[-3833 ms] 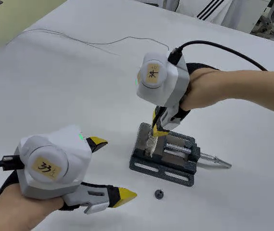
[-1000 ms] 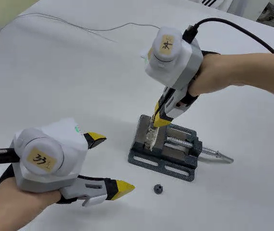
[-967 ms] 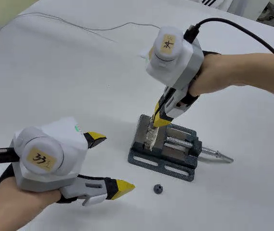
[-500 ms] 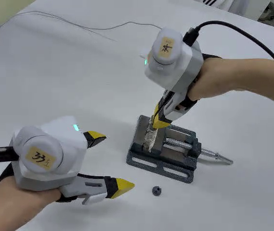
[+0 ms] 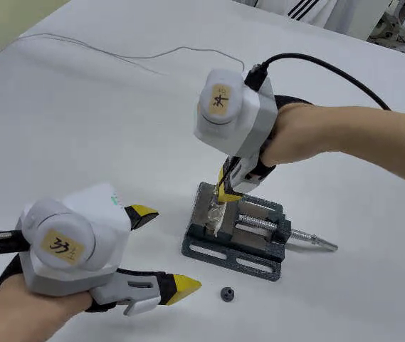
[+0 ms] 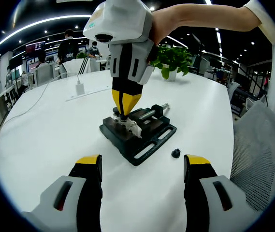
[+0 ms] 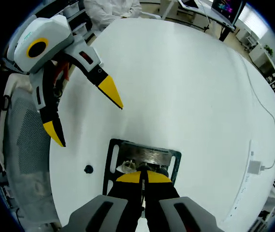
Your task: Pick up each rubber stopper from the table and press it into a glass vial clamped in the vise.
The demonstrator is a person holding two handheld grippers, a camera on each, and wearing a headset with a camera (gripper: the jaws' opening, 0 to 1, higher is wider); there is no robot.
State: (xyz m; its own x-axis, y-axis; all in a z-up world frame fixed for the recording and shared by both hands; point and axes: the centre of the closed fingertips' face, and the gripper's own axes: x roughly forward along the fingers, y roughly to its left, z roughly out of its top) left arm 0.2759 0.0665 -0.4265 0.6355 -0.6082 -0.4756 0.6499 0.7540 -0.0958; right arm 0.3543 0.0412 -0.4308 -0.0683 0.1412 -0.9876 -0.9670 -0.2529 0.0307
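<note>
A dark grey vise (image 5: 232,254) stands on the white table with a glass vial (image 5: 214,214) clamped upright at its left end. My right gripper (image 5: 224,194) points down, shut, its yellow tips right at the vial's top (image 6: 127,123); a small dark piece sits under the tips there. In the right gripper view its jaws (image 7: 143,178) are closed together over the vial (image 7: 127,168). One loose black rubber stopper (image 5: 226,293) lies on the table in front of the vise. My left gripper (image 5: 166,249) hovers open at the lower left, nothing between its fingers.
A thin cable (image 5: 124,57) runs across the far side of the table. The vise's screw handle (image 5: 314,241) sticks out to the right. A charger block (image 6: 80,89) lies on the table beyond the vise. People and chairs stand far behind.
The head camera has shifted. My right gripper stays shut over the vial's top with a slight change of tilt. The left gripper keeps its place, open.
</note>
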